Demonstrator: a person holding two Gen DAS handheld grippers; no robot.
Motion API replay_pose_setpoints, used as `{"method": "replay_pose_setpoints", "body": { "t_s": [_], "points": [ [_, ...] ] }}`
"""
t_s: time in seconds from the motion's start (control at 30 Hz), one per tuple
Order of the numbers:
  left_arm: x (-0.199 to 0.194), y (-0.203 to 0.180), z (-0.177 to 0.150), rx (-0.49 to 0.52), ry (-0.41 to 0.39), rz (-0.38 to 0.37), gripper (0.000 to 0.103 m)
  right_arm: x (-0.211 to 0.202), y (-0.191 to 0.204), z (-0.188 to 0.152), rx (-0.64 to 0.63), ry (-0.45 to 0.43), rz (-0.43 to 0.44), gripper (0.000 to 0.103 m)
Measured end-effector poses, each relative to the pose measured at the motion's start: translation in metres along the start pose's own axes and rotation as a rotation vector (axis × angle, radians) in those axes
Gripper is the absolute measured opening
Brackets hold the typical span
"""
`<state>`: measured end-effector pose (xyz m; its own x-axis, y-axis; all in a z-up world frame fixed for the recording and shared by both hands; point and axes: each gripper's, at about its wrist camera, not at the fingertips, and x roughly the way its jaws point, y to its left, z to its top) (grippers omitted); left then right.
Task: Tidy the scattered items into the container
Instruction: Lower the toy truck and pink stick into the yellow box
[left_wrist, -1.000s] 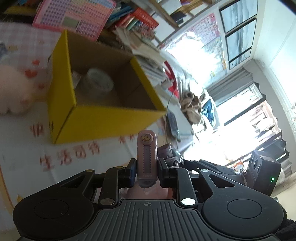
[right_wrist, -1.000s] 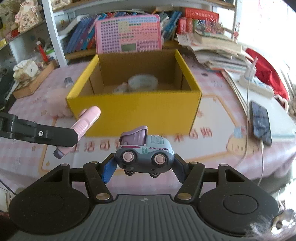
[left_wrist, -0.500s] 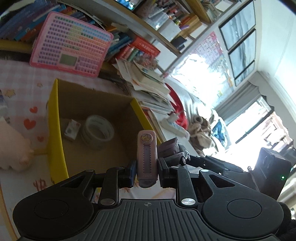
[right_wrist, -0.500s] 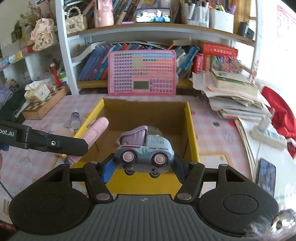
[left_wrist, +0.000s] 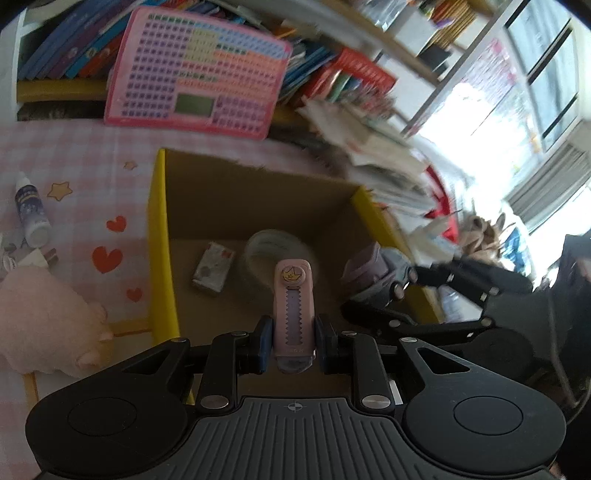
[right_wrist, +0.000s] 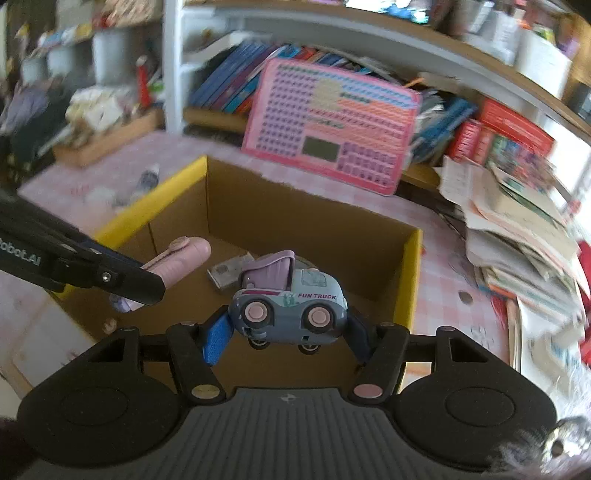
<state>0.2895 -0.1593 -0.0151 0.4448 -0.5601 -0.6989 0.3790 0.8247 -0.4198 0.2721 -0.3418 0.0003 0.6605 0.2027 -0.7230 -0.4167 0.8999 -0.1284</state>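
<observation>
Both claws had moved from before the yellow box (right_wrist: 408, 280) to above it, left claw (left_wrist: 293, 341) clamping pink cutter (left_wrist: 293, 314), right claw (right_wrist: 286, 334) gripping toy truck (right_wrist: 288, 299)

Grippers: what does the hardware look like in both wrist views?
Both are matte black. The left gripper and right gripper have a ribbed grey centre plate with a small crosshair mark, round discs each side, silver screws and blue pads. White lettering shows on the left one's side in the right view.
</observation>
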Motion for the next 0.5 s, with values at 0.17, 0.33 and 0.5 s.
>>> {"method": "replay_pose_setpoints", "body": {
  "t_s": [0.17, 0.33, 0.5],
  "points": [
    [0.018, -0.019, 0.006, 0.130, 0.042, 0.085, 0.023, 0.029, 0.002, 0.008, -0.123, 0.072, 0.055, 0.061],
    [0.037, -0.030, -0.002, 0.225, 0.096, 0.157, 0.023, 0.049, 0.007, 0.008, -0.184, 0.151, 0.126, 0.062],
    [0.045, -0.033, -0.007, 0.256, 0.114, 0.184, 0.023, 0.058, 0.002, 0.006, -0.162, 0.206, 0.164, 0.062]
  ]
}}
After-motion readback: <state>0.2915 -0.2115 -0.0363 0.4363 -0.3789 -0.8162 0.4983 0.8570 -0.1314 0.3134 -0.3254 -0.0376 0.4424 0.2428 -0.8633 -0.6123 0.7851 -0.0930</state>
